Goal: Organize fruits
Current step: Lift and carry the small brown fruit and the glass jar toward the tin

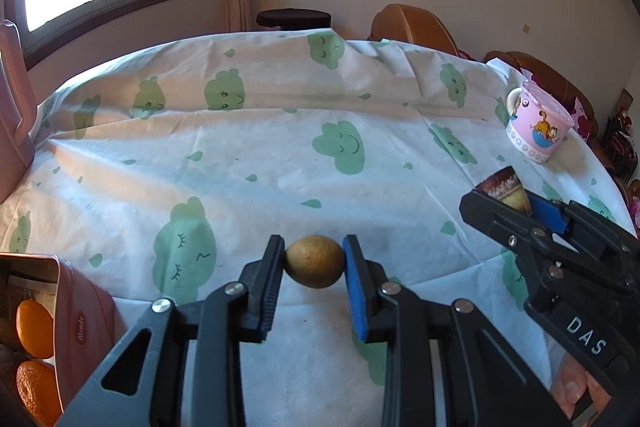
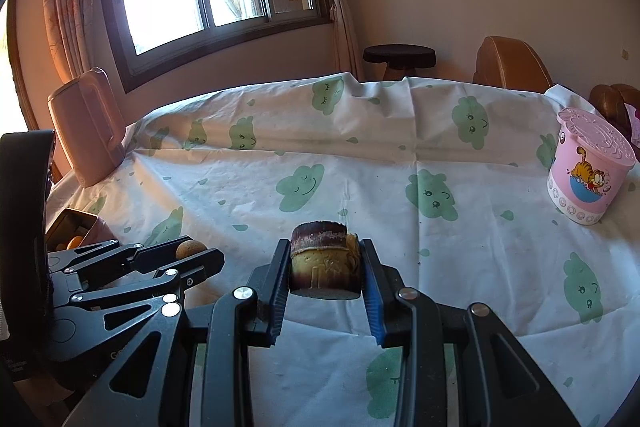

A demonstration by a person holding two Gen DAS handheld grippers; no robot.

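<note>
The left gripper (image 1: 314,261) pinches a small round fruit (image 1: 315,261), oranges (image 1: 34,323) boxed at its left. Only the right wrist view shows the right gripper (image 2: 326,269) clamping a cake piece (image 2: 325,267), perhaps.

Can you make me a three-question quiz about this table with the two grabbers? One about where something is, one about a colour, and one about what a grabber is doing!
1. Where is the pink cup?
A. On the tablecloth, far right
B. Inside the tin
C. On the stool

2. What colour are the clouds printed on the tablecloth?
A. Red
B. Green
C. Purple

3. What is the left gripper doing?
A. Standing wide open, holding nothing
B. Squeezing the pink cup
C. Pinching a small round fruit

Answers:
1 A, it stands on the cloth at the right edge.
2 B, every cloud is green.
3 C, both pads press the fruit's sides.
</note>
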